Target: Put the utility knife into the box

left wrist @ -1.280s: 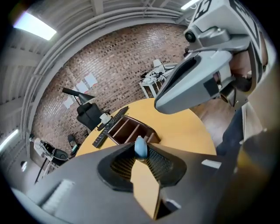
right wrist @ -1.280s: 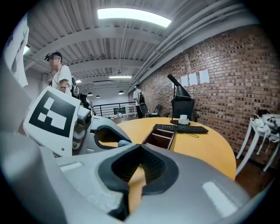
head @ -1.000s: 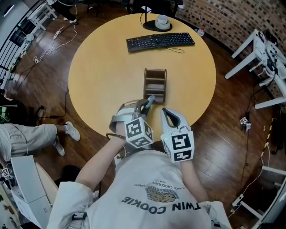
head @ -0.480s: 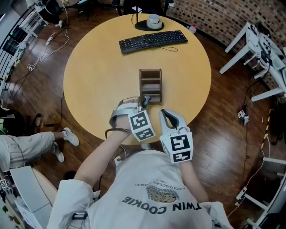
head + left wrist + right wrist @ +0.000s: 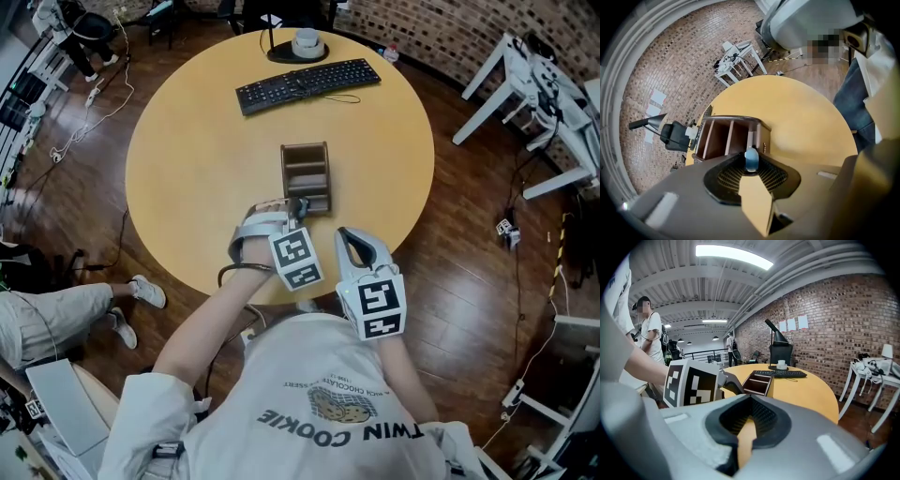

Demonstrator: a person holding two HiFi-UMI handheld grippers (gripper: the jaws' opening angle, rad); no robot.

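Observation:
The brown wooden box (image 5: 306,173) with its open compartments stands at the middle of the round table (image 5: 206,141). My left gripper (image 5: 296,210) is at the box's near end, and its jaws are opening with the utility knife (image 5: 302,203) between them. In the left gripper view the knife's pale blue end (image 5: 751,158) sticks up between the jaw tips of that gripper (image 5: 751,169), right over the nearest compartment of the box (image 5: 723,137). My right gripper (image 5: 348,236) hovers shut and empty beside the left one, near the table's front edge; from it the box (image 5: 758,383) shows ahead.
A black keyboard (image 5: 307,84) lies at the far side of the table, with a cup on a monitor base (image 5: 306,42) behind it. White tables (image 5: 525,84) stand to the right on the wooden floor. A seated person's legs (image 5: 66,309) are at the left.
The left gripper has carried the knife forward to the box's near end. The view has shifted a little; the right gripper has stayed in place.

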